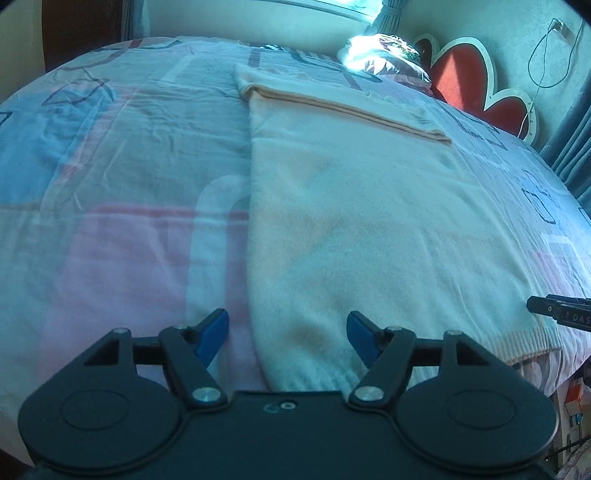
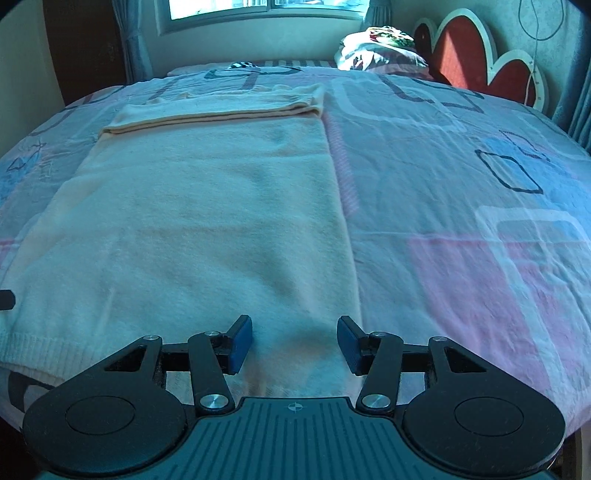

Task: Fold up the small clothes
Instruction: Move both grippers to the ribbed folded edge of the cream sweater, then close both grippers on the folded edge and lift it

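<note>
A cream knitted garment lies flat on the bed as a long strip, with its far end folded back over itself. My left gripper hovers open over the garment's near left edge, with nothing between its blue pads. The same garment fills the left half of the right wrist view. My right gripper stands open above its near right corner, holding nothing. The tip of the right gripper pokes in at the right edge of the left wrist view.
The bed carries a pink, blue and white patterned sheet. A pillow pile and a red flower-shaped headboard stand at the far right. A window sits behind the bed. The bed edge drops off near right.
</note>
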`<control>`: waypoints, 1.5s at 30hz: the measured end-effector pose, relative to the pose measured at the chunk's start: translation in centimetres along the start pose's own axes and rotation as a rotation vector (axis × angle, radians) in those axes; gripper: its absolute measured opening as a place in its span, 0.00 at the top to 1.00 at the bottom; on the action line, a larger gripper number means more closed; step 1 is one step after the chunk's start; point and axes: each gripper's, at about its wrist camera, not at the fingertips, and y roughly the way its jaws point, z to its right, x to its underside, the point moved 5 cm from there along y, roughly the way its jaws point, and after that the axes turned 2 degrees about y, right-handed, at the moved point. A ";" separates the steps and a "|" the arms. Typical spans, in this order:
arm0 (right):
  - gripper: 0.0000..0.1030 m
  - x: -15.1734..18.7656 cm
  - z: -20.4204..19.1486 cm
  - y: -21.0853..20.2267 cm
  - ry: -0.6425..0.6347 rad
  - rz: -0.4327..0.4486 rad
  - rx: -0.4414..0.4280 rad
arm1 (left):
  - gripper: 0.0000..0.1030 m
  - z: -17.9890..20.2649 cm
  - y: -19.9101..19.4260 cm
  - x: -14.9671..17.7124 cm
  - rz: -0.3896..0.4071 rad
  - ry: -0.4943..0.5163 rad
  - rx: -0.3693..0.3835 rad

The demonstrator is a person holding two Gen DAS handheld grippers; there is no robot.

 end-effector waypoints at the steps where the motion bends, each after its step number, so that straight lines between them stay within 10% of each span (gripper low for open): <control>1: 0.50 0.2 0.4 -0.2 0.004 -0.003 0.010 | 0.33 -0.2 -0.1 0.3 -0.007 -0.004 0.007; 9: 0.43 2.2 1.7 -1.1 0.073 -0.047 0.000 | 0.37 0.4 -0.4 1.7 -0.044 -0.038 0.092; 13: 0.45 2.5 1.3 -1.2 0.106 -0.058 -0.029 | 0.57 0.4 -0.1 1.8 -0.060 -0.078 0.150; 17: 0.71 2.2 1.0 -0.9 0.122 -0.078 -0.073 | 0.89 0.0 0.5 1.6 -0.081 -0.119 0.210; 22: 0.91 0.3 0.6 -1.6 0.122 -0.058 -0.131 | 0.93 0.3 0.3 0.2 -0.033 -0.111 0.238; 35: 0.92 -15.9 -0.4 0.7 0.063 0.215 -0.216 | 0.94 1.3 0.9 -14.9 0.327 -0.100 0.199; 45: 0.92 -29.1 -0.5 11.8 0.103 0.229 -0.274 | 0.94 -0.1 8.8 -25.9 0.373 -0.172 0.144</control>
